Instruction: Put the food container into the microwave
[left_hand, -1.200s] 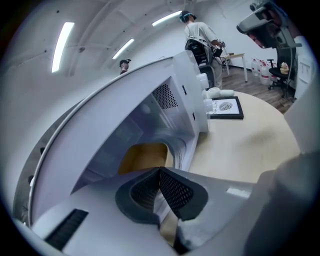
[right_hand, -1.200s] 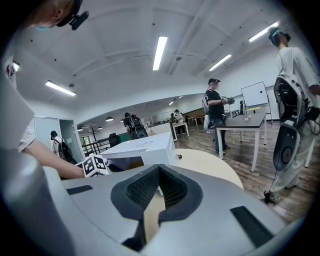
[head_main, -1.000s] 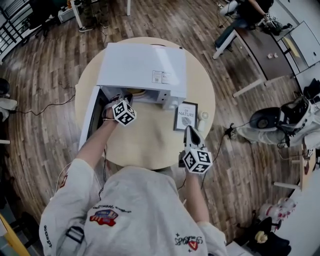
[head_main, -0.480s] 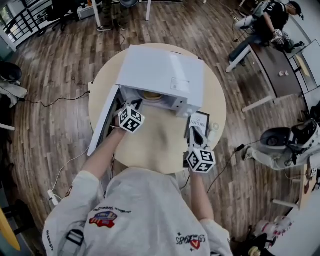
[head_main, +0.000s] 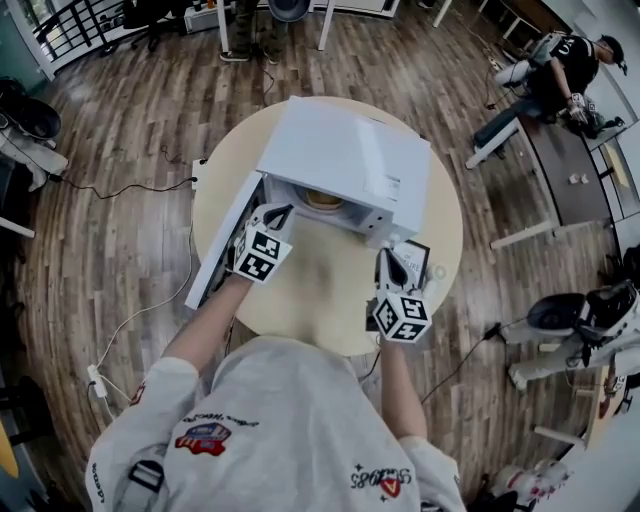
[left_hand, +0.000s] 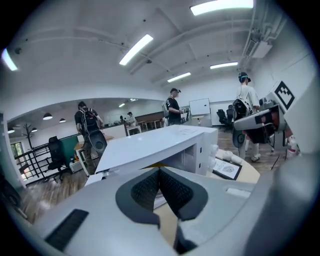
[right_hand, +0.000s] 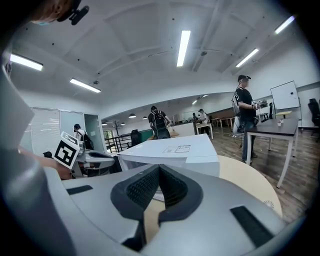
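Backing out of the oven cavity, the left gripper (head_main: 270, 218) now sits just in front of the opening, where a second ago its tips reached inside. The right gripper (head_main: 388, 263) has come closer to the front right corner of the microwave (head_main: 345, 160).

From the head view, the white microwave stands in the upper middle of the frame on a round pale wooden table (head_main: 310, 290). Its door (head_main: 225, 240) is swung wide open toward the left edge of the table. The food container (head_main: 323, 198), a tan rounded shape, lies inside the cavity, just visible under the front lip of the oven's top; neither gripper touches it.

In the left gripper view, the two dark ribbed pads are pressed together with nothing between them, and beyond them the microwave fills the centre of the frame, its open cavity facing the camera. In the right gripper view, that gripper's pads likewise meet with nothing pinched, and the microwave's flat white top with a small label shows straight ahead.

A dark-framed card (head_main: 418, 262) lies on the table at the microwave's right corner, partly covered by the right gripper. A cable (head_main: 130, 188) trails over the wooden floor at the left. Several people stand or sit farther back in the room.
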